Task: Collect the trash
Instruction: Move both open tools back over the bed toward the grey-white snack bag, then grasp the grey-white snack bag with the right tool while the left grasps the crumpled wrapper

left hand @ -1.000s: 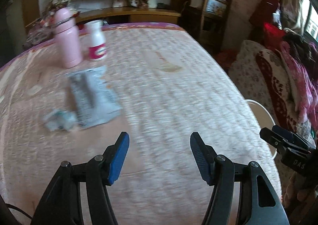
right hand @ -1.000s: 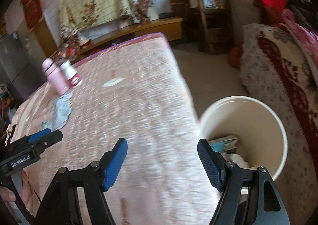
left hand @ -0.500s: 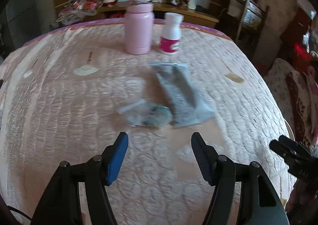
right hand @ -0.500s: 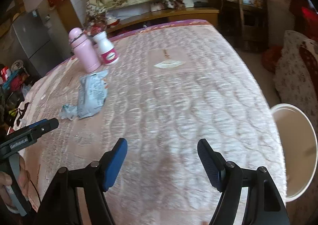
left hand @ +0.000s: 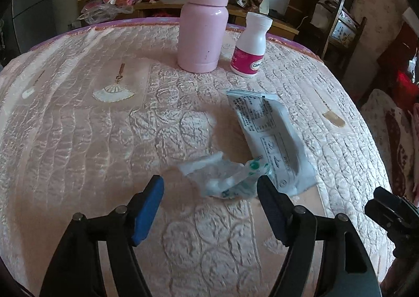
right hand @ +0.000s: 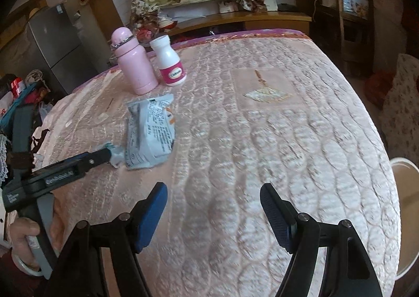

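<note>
Two pieces of trash lay on the quilted pink bed (left hand: 104, 139): one crumpled clear wrapper (left hand: 225, 179) with green print, and one flat grey-white printed packet (left hand: 272, 139) touching it on the right. Farther back stood two containers side by side, one pink flask (left hand: 203, 27) and one white bottle (left hand: 250, 46) with a pink label. One white bucket (right hand: 406, 208) sat off the bed's right edge.

The left gripper (left hand: 209, 192) hung just near of the crumpled wrapper, its blue-padded fingers (left hand: 148, 208) spread wide, having just been opening further; the wrapper lay beyond the tips, and they pinched nothing. From the right wrist's view its tip showed against the wrapper's near-left edge.

The right gripper (right hand: 213, 201) hovered over bare quilt, right of the packet, fingers equally spread and empty.
</note>
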`<state>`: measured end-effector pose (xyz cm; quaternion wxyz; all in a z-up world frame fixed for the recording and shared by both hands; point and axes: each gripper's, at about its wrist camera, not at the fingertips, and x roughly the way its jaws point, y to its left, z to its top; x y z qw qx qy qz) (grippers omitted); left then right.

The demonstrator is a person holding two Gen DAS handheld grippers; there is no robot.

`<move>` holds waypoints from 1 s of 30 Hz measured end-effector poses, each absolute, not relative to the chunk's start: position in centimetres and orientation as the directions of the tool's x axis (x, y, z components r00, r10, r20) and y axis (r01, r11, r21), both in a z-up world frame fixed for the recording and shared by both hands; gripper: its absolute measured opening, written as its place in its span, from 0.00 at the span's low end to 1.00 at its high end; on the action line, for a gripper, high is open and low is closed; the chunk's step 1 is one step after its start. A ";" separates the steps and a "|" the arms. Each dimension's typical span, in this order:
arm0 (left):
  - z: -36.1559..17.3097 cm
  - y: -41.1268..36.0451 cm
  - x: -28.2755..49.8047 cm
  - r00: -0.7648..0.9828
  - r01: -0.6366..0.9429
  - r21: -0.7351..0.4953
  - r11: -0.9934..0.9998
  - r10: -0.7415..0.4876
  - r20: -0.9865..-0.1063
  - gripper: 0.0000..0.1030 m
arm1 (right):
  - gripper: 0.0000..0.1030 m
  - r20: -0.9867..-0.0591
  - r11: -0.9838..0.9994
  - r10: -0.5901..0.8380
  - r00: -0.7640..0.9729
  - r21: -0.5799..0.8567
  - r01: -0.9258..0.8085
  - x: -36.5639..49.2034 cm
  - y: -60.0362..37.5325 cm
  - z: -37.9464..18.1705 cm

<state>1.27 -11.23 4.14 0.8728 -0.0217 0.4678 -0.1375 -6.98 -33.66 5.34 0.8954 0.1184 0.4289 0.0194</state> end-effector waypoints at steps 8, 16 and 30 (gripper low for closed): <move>4.3 -9.8 2.0 0.500 0.244 -0.220 0.945 -0.316 -0.806 0.09 | 0.74 -0.749 0.962 0.207 0.629 0.274 0.010 -2.6 -31.2 5.2; 4.9 -7.4 1.3 0.501 0.226 -0.201 0.953 -0.291 -0.815 0.09 | 0.74 -0.770 0.961 0.253 0.585 0.271 -0.059 2.9 -26.5 3.8; 6.2 -8.9 -2.0 0.519 0.251 -0.188 0.950 -0.296 -0.802 0.09 | 0.51 -0.737 0.963 0.251 0.628 0.257 -0.083 -0.3 -26.9 4.2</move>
